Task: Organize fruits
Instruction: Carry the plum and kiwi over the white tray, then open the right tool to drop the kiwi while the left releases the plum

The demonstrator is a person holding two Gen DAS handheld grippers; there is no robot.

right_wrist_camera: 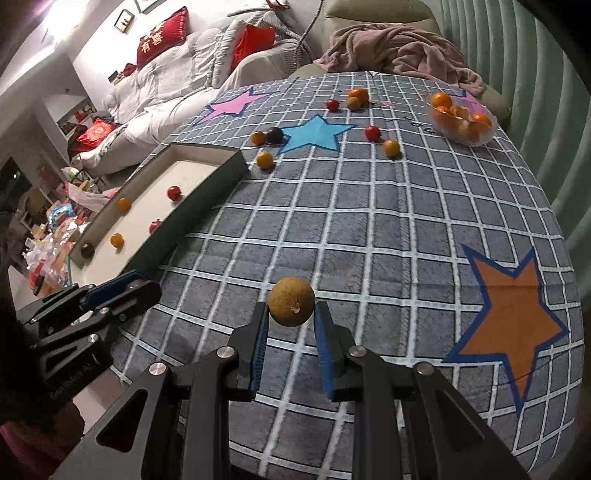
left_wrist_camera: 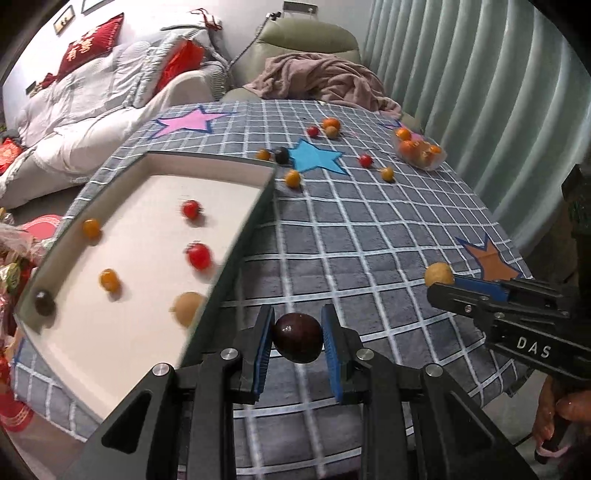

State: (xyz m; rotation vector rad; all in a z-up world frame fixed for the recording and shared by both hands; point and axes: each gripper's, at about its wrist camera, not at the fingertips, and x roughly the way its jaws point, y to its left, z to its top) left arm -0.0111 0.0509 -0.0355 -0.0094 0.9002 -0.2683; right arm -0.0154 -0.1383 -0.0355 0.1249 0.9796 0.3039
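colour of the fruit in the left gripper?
Dark purple-brown fruit; shows best in the left wrist view.

A pink blanket (right_wrist_camera: pixel 402 51) lies heaped on the green armchair (left_wrist_camera: pixel 310 37) at upper centre. Red cushions (right_wrist_camera: pixel 162 35) sit on the white sofa (left_wrist_camera: pixel 92 110), upper left, with pale green curtains (left_wrist_camera: pixel 480 92) at right

Pale green curtain (left_wrist_camera: pixel 461 74) hung on right. White sofa (right_wrist_camera: pixel 162 99) held red cushions (right_wrist_camera: pixel 162 35). Green armchair (left_wrist_camera: pixel 310 40) bore pink blanket (left_wrist_camera: pixel 325 79). Framed pictures (left_wrist_camera: pixel 64 22) hung on wall.
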